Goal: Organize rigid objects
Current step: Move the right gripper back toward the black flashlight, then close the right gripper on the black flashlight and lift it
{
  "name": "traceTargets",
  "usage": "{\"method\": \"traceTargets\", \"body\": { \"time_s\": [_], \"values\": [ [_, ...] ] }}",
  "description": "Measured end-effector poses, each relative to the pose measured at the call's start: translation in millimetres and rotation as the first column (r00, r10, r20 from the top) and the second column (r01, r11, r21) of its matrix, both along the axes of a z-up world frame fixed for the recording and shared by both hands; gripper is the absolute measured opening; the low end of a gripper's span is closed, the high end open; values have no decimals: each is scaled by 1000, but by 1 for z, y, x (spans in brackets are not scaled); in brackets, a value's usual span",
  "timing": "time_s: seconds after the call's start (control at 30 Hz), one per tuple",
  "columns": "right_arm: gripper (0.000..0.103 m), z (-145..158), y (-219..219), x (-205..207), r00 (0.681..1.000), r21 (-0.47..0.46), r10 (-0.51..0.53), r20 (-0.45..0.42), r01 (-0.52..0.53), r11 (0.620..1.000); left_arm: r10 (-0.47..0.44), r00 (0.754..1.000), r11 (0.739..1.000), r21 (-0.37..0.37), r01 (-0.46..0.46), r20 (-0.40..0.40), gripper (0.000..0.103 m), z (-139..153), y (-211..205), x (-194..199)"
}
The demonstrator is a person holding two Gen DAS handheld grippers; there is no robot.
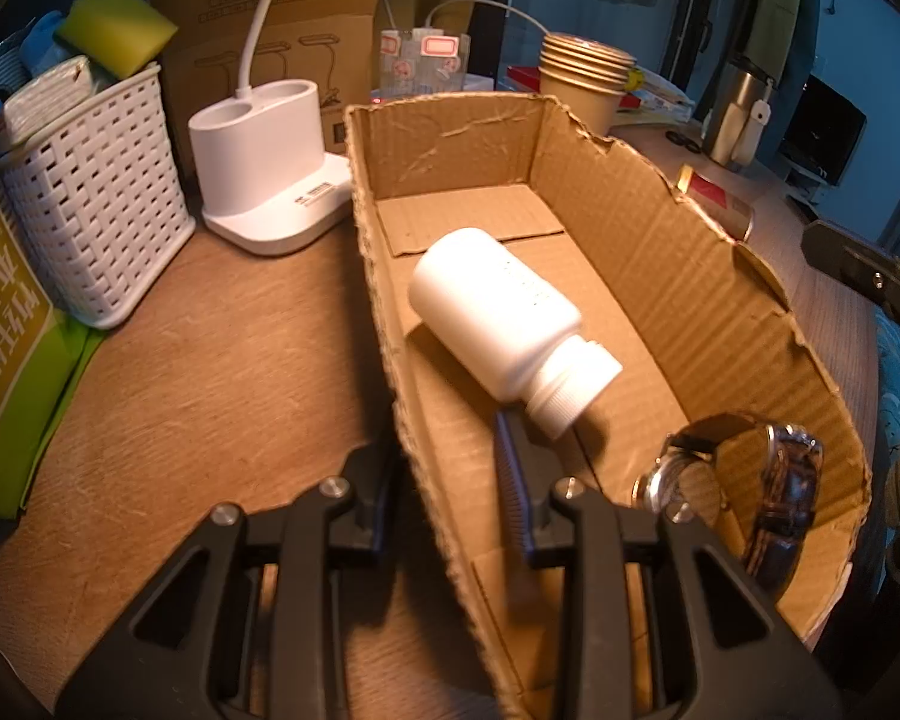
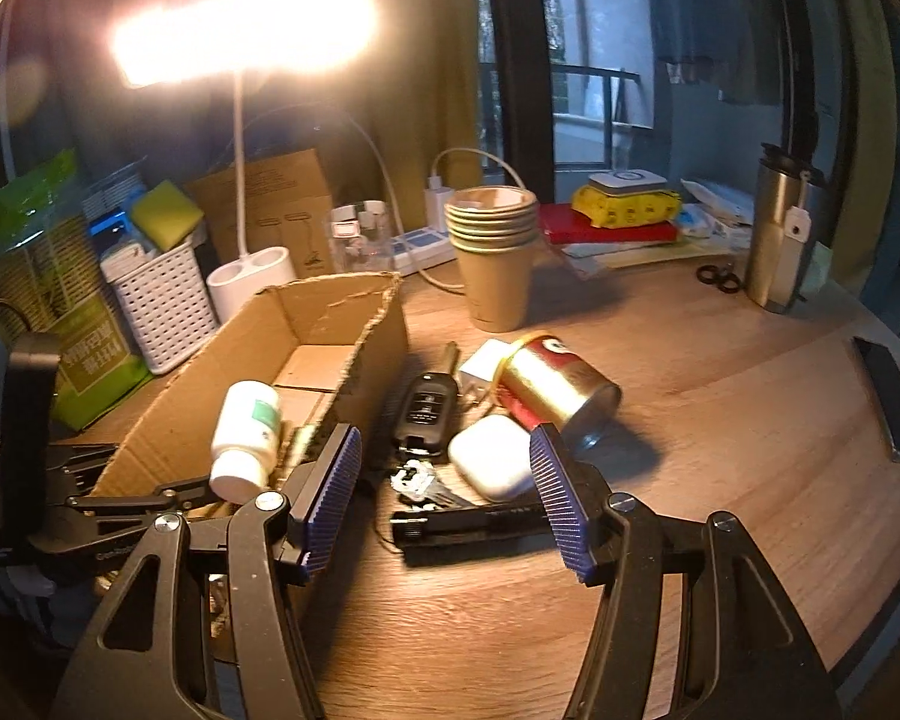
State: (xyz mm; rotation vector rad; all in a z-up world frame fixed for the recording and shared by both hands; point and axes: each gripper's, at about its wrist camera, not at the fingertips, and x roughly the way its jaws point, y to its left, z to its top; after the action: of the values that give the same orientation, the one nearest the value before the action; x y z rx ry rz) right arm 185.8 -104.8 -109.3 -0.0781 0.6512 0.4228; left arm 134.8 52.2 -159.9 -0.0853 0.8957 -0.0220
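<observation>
Left gripper (image 1: 450, 480): its fingers are pinched on the near wall of the cardboard box (image 1: 630, 228), one finger inside and one outside.
Right gripper (image 2: 447, 498): its fingers are spread apart with nothing held; it is held over the small things on the desk (image 2: 720, 420).
Box: it is open on top and sits on the desk, beside a white basket (image 1: 96, 210) and a white lamp base (image 1: 264, 144).
White bottle (image 1: 510, 324): it is lying on its side inside the box.
Watch (image 1: 750, 492): it is seen inside the box at the near end, against the right wall.
Still on the desk: a car key (image 2: 426, 405), a white earbud case (image 2: 492, 462), a gold can (image 2: 555, 384) on its side, a black flashlight (image 2: 474, 525) and small keys (image 2: 417, 480), all close together just right of the box.
Paper cups (image 2: 492, 252): stacked upright behind the can.
</observation>
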Motion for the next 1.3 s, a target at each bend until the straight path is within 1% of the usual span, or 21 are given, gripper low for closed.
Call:
{"method": "traceTargets", "body": {
  "time_s": [0.13, 0.43, 0.57, 0.83, 1.3],
  "values": [
    [62, -10, -4, 7, 999, -18, -40, -27, 39, 999, 0, 1000, 1000, 0, 0, 0, 32, 0, 0, 0],
    [62, -37, -3, 23, 991, -69, -87, -103, 80, 994, 0, 1000, 1000, 0, 0, 0, 32, 0, 1, 0],
    [62, -46, -1, 27, 988, -96, -105, -117, 94, 991, 0, 1000, 1000, 0, 0, 0, 32, 0, 0, 0],
    [62, -50, -1, 32, 983, -126, -124, -131, 108, 986, 0, 1000, 1000, -1, 0, 0, 32, 0, 1, 0],
    [62, -58, 4, 34, 978, -165, -122, -167, 94, 982, 0, 1000, 1000, -1, 0, 0, 32, 0, 1, 0]
  ]
}}
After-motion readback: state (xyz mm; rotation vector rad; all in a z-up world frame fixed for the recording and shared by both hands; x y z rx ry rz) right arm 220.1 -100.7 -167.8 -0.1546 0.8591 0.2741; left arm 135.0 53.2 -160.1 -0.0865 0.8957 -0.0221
